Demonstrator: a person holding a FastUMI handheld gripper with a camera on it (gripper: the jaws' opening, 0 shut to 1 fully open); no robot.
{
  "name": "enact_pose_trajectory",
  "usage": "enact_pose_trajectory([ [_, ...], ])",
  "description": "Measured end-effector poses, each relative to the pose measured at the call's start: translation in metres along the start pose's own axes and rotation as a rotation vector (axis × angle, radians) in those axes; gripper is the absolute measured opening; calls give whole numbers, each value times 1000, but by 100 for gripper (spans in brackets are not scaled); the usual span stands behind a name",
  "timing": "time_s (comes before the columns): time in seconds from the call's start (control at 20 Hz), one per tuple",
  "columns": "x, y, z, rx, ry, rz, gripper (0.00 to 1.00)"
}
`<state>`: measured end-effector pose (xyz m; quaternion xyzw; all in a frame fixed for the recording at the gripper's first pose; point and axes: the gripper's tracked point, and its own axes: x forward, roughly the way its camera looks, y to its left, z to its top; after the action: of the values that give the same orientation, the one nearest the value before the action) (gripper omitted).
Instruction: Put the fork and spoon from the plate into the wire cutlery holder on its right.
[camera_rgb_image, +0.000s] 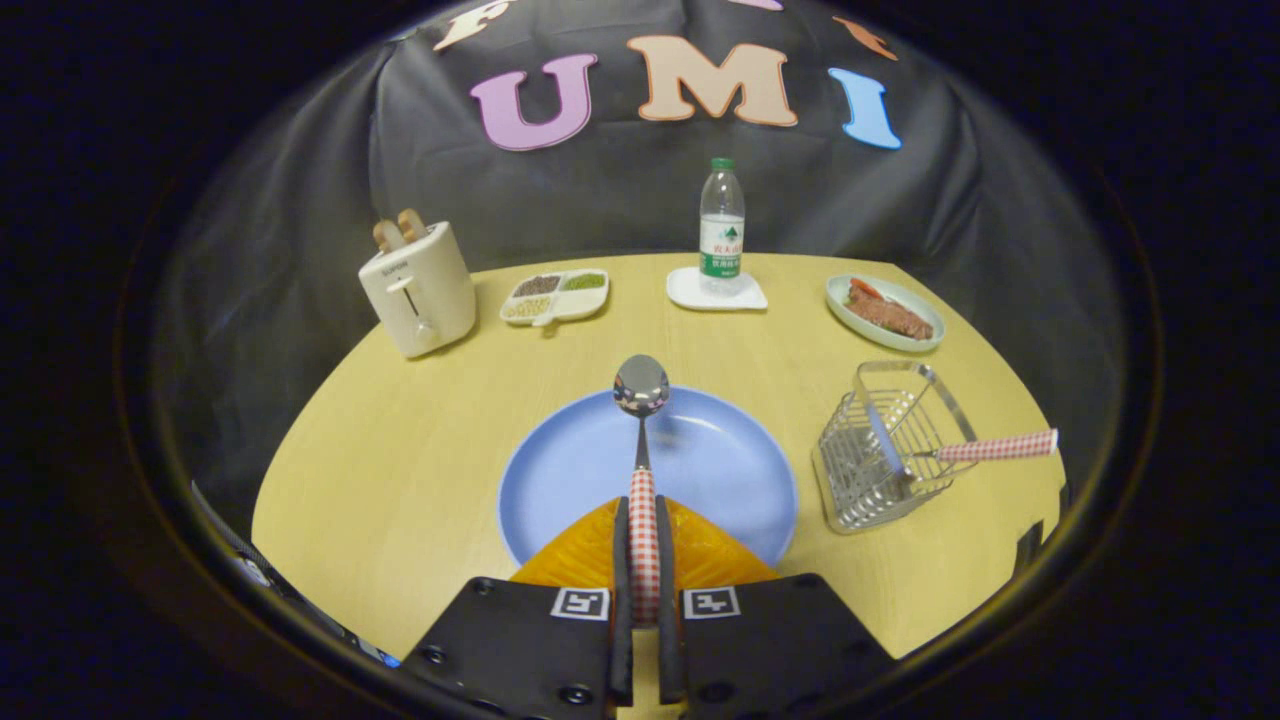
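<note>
The tool (641, 555) is clenched on the checked handle of the spoon (641, 385), held over the blue plate (560, 470), while the fork (985, 448) is already in the wire cutlery holder (880, 450), so the next move should carry the spoon right and lower it in.

Beyond the pale blue plate (700, 455) on the yellow wood-grain desk (400, 470): silver spoon (641, 420) with red-white checked handle, matching fork (990, 448) handle in the silver wire holder (880, 460), cream toaster (418, 290).
</note>
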<state>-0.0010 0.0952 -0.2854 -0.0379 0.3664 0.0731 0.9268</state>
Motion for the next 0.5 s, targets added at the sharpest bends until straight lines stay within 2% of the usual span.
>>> enact_pose_trajectory([
  [0.3,-21,-28,72,-23,-127,-37,13],
  [0.5,-39,-52,106,-33,-146,-37,13],
])
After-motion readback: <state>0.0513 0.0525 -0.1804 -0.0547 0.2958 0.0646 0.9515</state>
